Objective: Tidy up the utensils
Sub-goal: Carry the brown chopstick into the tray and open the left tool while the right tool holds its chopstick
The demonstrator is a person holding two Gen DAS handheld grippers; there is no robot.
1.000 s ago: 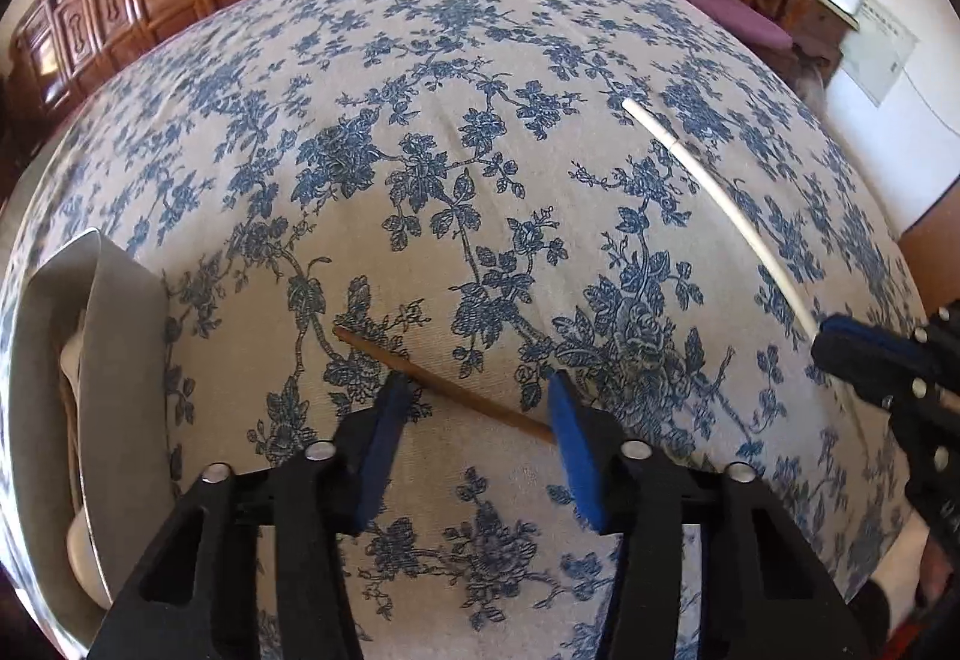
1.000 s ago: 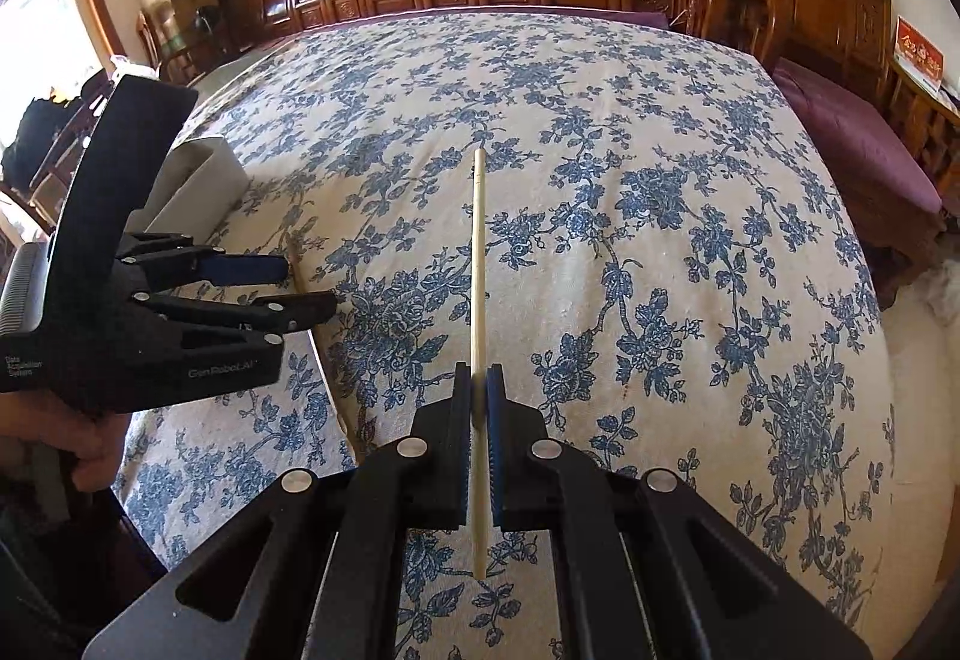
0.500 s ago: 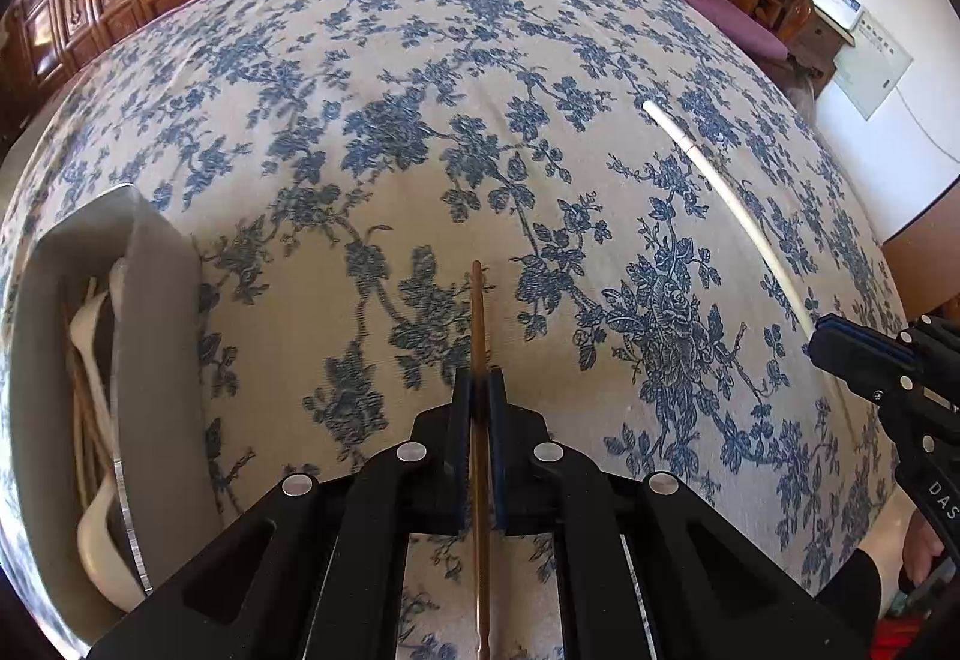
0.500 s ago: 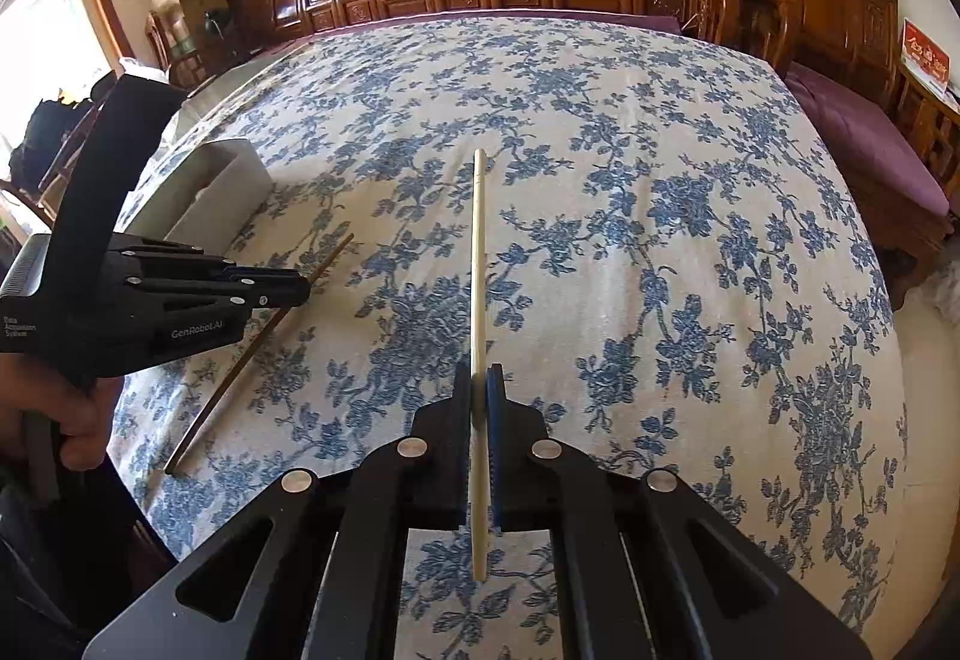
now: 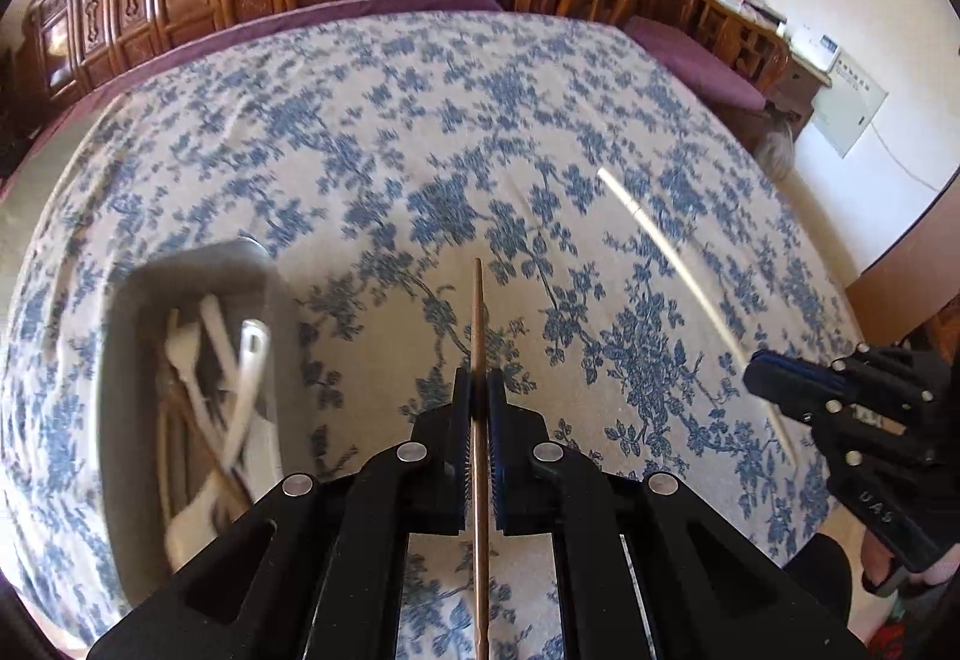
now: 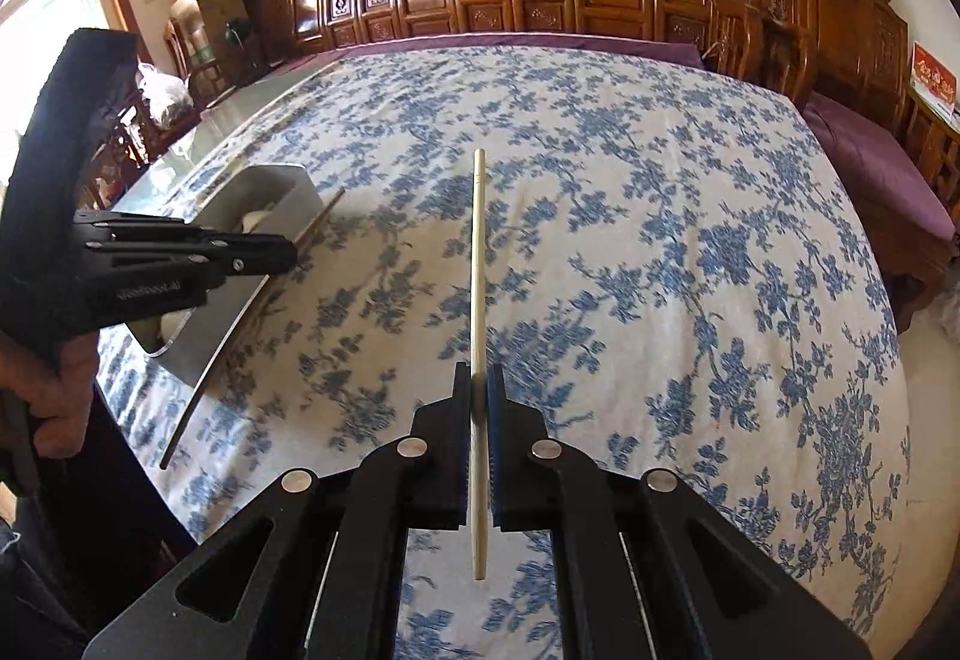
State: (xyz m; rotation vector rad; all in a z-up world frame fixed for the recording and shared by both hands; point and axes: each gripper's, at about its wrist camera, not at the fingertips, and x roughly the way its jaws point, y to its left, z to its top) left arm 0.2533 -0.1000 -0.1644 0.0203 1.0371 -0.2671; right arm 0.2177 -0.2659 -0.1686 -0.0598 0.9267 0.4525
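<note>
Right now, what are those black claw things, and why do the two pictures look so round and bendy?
They are hand-held grabbers: a person squeezes one in each hand. A tiny wide-eyed camera on each makes things look bendy. One picture looks along the left gripper, pinched shut on a brown chopstick. The other looks along the right gripper, pinched shut on a pale chopstick. Below is a table with a blue-flowered cloth. A grey tray on it holds white spoons and more utensils.

We see bright daylight, perhaps from the window point(image 6: 42, 0) at left. Fisheye bending curves the edges into dark corners. Motion blur smears the metal tray point(image 5: 198, 360) and the floral tabletop point(image 5: 420, 132).
</note>
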